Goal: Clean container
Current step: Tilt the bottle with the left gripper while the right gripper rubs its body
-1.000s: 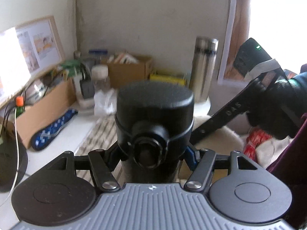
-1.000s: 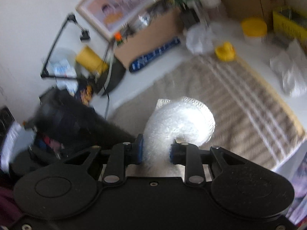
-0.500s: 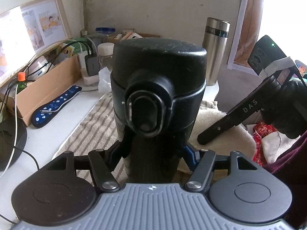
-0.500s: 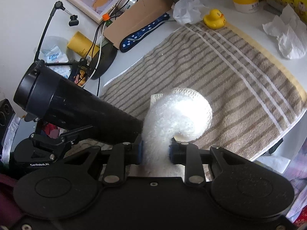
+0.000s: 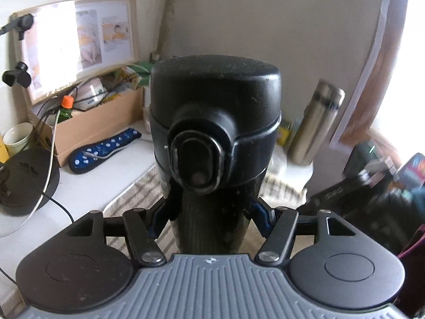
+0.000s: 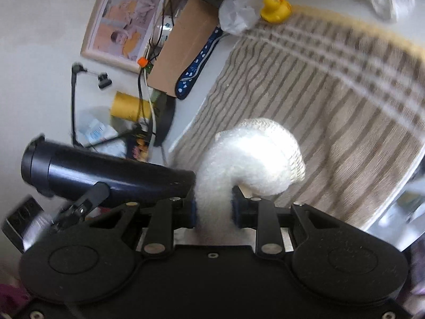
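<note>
The striped towel [image 6: 332,85] covered most of the white desk [image 5: 87,183], running from the yellow duck [image 6: 275,8] at its far edge toward the right gripper. Above the towel's near left corner the black flask [image 5: 215,122] was held off the surface, its lid pointing away from the left gripper [image 5: 209,212], whose two fingers were clamped on the body just behind the lid. From the right wrist view the flask [image 6: 106,172] lay nearly level, lid end to the left, its other end meeting the white cloth [image 6: 252,164]. The cloth was a thick fluffy roll, pinched at its lower part between the fingers of the right gripper [image 6: 213,210] and curling up and over to the right; it touched the flask's end on its left side.

At the back left stood a cardboard box [image 5: 101,122] with cables in it, below a framed picture [image 5: 79,42] leaning on the wall. A blue spotted case [image 5: 106,146] lay just in front of the box. A steel bottle [image 5: 316,125] stood at the back right, blurred. A crumpled white tissue [image 6: 239,10] sat just beside the duck. A yellow cup [image 6: 124,106] lay on its side left of the box.
</note>
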A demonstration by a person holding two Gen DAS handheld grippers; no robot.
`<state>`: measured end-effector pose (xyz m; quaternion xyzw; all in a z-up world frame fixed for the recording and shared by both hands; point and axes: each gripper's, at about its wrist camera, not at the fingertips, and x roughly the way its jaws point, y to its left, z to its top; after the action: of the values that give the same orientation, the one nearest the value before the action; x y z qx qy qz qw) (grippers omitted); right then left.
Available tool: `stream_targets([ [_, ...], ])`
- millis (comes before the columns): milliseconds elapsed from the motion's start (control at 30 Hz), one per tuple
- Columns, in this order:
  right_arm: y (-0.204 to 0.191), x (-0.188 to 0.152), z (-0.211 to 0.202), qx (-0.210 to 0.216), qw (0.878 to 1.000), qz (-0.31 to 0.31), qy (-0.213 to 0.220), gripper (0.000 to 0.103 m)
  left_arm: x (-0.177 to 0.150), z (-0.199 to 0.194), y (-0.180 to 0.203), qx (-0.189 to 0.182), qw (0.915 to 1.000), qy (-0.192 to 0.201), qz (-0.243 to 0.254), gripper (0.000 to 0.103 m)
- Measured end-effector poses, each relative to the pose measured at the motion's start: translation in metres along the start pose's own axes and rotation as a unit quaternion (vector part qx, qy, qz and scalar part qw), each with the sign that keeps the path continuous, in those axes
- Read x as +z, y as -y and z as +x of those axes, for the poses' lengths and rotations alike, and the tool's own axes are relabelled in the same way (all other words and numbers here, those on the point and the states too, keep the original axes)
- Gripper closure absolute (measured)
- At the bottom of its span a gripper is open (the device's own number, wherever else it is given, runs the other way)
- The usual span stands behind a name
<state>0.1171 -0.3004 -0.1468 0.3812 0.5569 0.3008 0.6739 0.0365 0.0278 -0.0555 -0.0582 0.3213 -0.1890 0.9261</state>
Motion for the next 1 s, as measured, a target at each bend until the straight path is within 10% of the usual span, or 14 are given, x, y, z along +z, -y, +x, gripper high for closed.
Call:
stream_targets([
  [400,0.015,0.001,0.025,0.165,0.967,0.189,0.049,0.079,0.023,-0.033,0.023,-0.054,0.9979,0.033,-0.011,0.039],
  [1000,-0.005,0.011,0.015,0.148,0.974,0.172,0.03,0.081,0.04,-0.039,0.044,-0.063,0.9958,0.063,0.02,0.039],
])
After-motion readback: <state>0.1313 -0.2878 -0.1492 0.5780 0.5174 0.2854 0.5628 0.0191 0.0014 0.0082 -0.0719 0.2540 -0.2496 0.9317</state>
